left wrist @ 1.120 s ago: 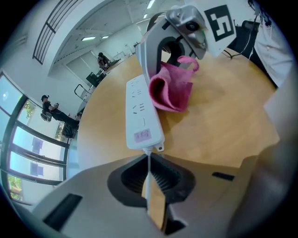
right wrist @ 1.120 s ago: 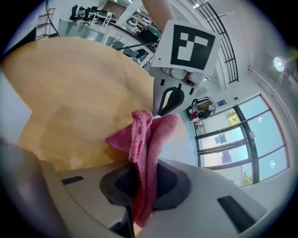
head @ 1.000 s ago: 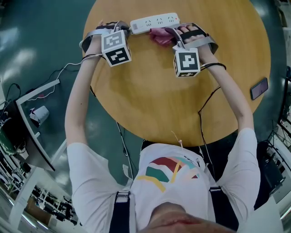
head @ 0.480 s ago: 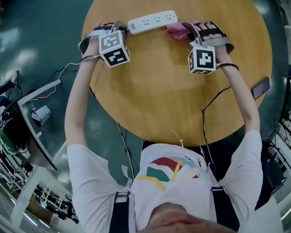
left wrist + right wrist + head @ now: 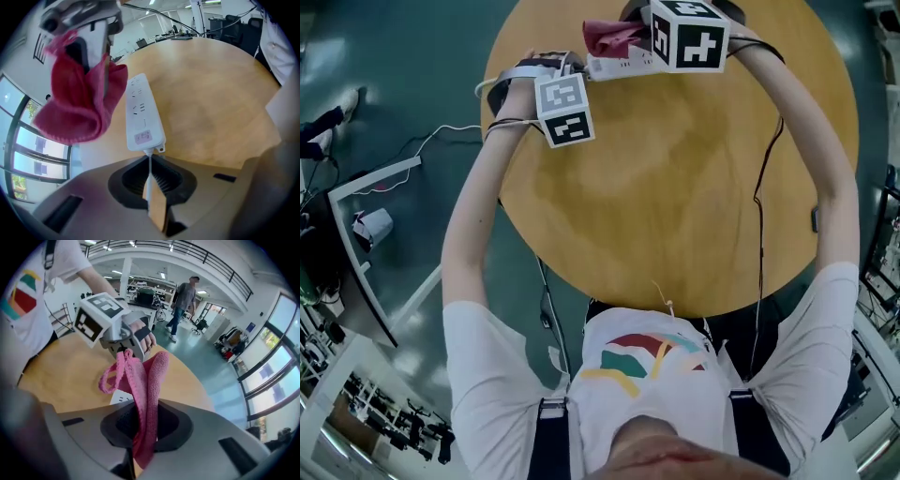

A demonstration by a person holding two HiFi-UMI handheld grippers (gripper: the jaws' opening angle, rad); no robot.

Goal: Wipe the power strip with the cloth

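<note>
Clearly our left gripper (image 5: 150, 187) pinches shut on the cord (image 5: 149, 159) of the power strip (image 5: 140, 115), lying at the head view's top edge; our right gripper (image 5: 140, 446) clamps the cloth (image 5: 147, 376) just above it. Anchored only by its cord, the strip could swivel under a hard wipe.

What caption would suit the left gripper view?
Left tool clamps the power strip by its cord; pink cloth dangles beside it.

The left arm (image 5: 473, 220) and the right arm (image 5: 827, 159) both stretch forward. The left gripper (image 5: 151, 169) points steeply down, its jaws nearly together and pinching the white cord (image 5: 149, 155) between them. The right gripper (image 5: 143, 422) also tilts down, jaws clamped on the pink cloth (image 5: 151, 376), which bunches out past their tips.
</note>
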